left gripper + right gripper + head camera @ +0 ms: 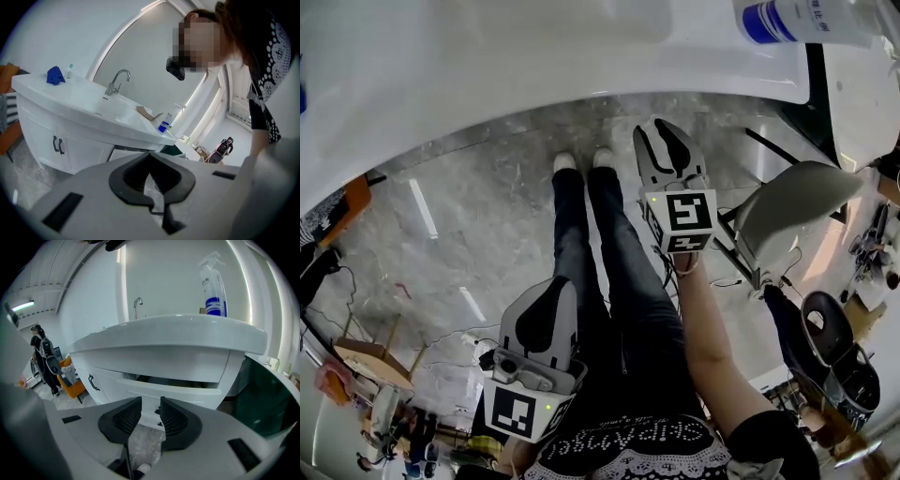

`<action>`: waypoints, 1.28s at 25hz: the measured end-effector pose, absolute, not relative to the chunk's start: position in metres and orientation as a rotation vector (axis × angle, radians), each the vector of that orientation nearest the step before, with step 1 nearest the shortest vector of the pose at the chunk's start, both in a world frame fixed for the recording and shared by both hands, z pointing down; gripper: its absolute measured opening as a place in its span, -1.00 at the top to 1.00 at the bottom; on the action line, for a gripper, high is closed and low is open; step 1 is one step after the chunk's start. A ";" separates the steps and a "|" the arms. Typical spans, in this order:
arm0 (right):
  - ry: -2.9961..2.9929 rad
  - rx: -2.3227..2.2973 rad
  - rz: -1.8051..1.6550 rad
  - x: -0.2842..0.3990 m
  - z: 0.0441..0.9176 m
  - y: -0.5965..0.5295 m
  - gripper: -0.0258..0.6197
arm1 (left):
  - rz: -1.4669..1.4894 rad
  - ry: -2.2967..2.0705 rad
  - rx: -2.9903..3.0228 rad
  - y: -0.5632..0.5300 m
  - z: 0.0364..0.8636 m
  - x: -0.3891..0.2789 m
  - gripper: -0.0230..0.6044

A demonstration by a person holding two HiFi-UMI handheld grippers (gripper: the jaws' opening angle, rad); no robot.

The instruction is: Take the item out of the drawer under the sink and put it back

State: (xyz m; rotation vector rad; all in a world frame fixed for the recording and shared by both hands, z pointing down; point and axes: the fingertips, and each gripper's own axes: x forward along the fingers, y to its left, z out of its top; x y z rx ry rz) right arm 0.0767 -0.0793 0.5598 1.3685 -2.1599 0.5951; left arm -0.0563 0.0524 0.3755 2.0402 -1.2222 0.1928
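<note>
The curved front edge of the white tabletop (534, 84) sweeps across the top of the head view. Below it lies bare marble floor (478, 197), open to the left of the person's shoes (581, 159). On the right the room is tighter: a grey chair (787, 202) stands just beside the person's right arm.

The right hand-held gripper (664, 127) points at the vanity, with its tips near the tabletop's front edge but clear of it. In its own view the right hand-held gripper (150, 401) has its jaws parted by a narrow gap with nothing between them. The drawer (168, 387) under the sink (178, 329) shows straight ahead through that gap.

The drawer stands slightly ajar, with a dark slot above its front. Its long side runs along the vanity's front edge and its face is turned toward the person. Its inside is hidden, so the item cannot be made out.

A dark green panel (265, 399) closes off the side past the tabletop's right corner.

The left hand-held gripper (561, 286) hangs low beside the person's legs, well apart from the vanity. In its own view the left hand-held gripper (150, 154) has its tips together and is empty.

A spray bottle (213, 287) stands upright near the tabletop's right end, and a faucet (137, 305) rises at its back edge.
</note>
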 end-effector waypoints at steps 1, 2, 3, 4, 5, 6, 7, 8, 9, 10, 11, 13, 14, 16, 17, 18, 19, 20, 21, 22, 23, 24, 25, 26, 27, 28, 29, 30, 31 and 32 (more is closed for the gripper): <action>-2.157 1.360 0.600 0.075 0.566 -0.081 0.56 | 0.194 -1.223 2.035 0.053 0.377 -0.056 0.92; -2.154 1.352 0.605 0.074 0.572 -0.083 0.56 | 0.193 -1.226 2.030 0.054 0.379 -0.057 0.91; -2.150 1.347 0.609 0.073 0.578 -0.085 0.55 | 0.191 -1.230 2.024 0.054 0.380 -0.057 0.91; -2.145 1.343 0.608 0.072 0.584 -0.086 0.55 | 0.189 -1.234 2.017 0.055 0.381 -0.057 0.91; -2.138 1.339 0.604 0.072 0.589 -0.087 0.55 | 0.189 -1.239 2.009 0.056 0.382 -0.058 0.91; -2.129 1.334 0.598 0.072 0.596 -0.088 0.55 | 0.189 -1.243 2.002 0.057 0.384 -0.058 0.91; -2.120 1.327 0.593 0.072 0.602 -0.089 0.55 | 0.189 -1.248 1.994 0.058 0.385 -0.059 0.91; -2.110 1.320 0.591 0.071 0.609 -0.090 0.55 | 0.190 -1.253 1.986 0.059 0.386 -0.060 0.91; -2.099 1.317 0.595 0.071 0.615 -0.092 0.55 | 0.192 -1.257 1.978 0.060 0.388 -0.061 0.91; -2.086 1.318 0.604 0.071 0.621 -0.094 0.55 | 0.195 -1.261 1.969 0.061 0.390 -0.062 0.92; -2.073 1.322 0.617 0.072 0.627 -0.096 0.54 | 0.197 -1.264 1.960 0.062 0.392 -0.063 0.91; -2.055 1.331 0.645 0.072 0.638 -0.101 0.51 | 0.200 -1.270 1.942 0.062 0.397 -0.065 0.91; -2.049 1.331 0.656 0.072 0.643 -0.103 0.50 | 0.201 -1.272 1.935 0.062 0.400 -0.067 0.91; -2.039 1.328 0.675 0.071 0.650 -0.108 0.50 | 0.200 -1.276 1.927 0.062 0.401 -0.068 0.91; -2.034 1.327 0.682 0.071 0.652 -0.110 0.50 | 0.199 -1.278 1.924 0.063 0.400 -0.068 0.91; -2.029 1.327 0.688 0.071 0.654 -0.112 0.48 | 0.197 -1.280 1.920 0.063 0.398 -0.068 0.91; -2.025 1.330 0.694 0.071 0.656 -0.115 0.48 | 0.196 -1.282 1.917 0.063 0.398 -0.069 0.91; -2.020 1.334 0.700 0.071 0.659 -0.117 0.48 | 0.195 -1.284 1.913 0.063 0.398 -0.069 0.91; -2.014 1.340 0.708 0.072 0.663 -0.120 0.48 | 0.194 -1.286 1.909 0.063 0.399 -0.070 0.91; -2.009 1.347 0.720 0.072 0.667 -0.123 0.48 | 0.194 -1.288 1.905 0.063 0.400 -0.070 0.91; -2.005 1.356 0.738 0.073 0.671 -0.126 0.48 | 0.195 -1.290 1.900 0.063 0.402 -0.071 0.91; -2.002 1.365 0.759 0.073 0.675 -0.128 0.48 | 0.196 -1.291 1.896 0.063 0.403 -0.071 0.91; -2.000 1.373 0.783 0.074 0.678 -0.129 0.48 | 0.197 -1.292 1.893 0.063 0.404 -0.072 0.91; -1.999 1.379 0.804 0.074 0.680 -0.130 0.48 | 0.197 -1.294 1.890 0.064 0.404 -0.073 0.91; -1.999 1.382 0.822 0.074 0.681 -0.130 0.48 | 0.197 -1.295 1.886 0.064 0.404 -0.074 0.91; -1.997 1.382 0.837 0.074 0.684 -0.130 0.48 | 0.197 -1.296 1.881 0.064 0.405 -0.075 0.91; -1.995 1.382 0.851 0.075 0.686 -0.130 0.48 | 0.195 -1.299 1.875 0.064 0.406 -0.075 0.91; -1.994 1.382 0.865 0.075 0.689 -0.131 0.48 | 0.193 -1.301 1.870 0.064 0.407 -0.075 0.91; -1.995 1.384 0.879 0.076 0.690 -0.132 0.48 | 0.190 -1.302 1.867 0.064 0.407 -0.075 0.91; -1.997 1.384 0.892 0.076 0.691 -0.133 0.46 | 0.188 -1.303 1.865 0.064 0.408 -0.075 0.91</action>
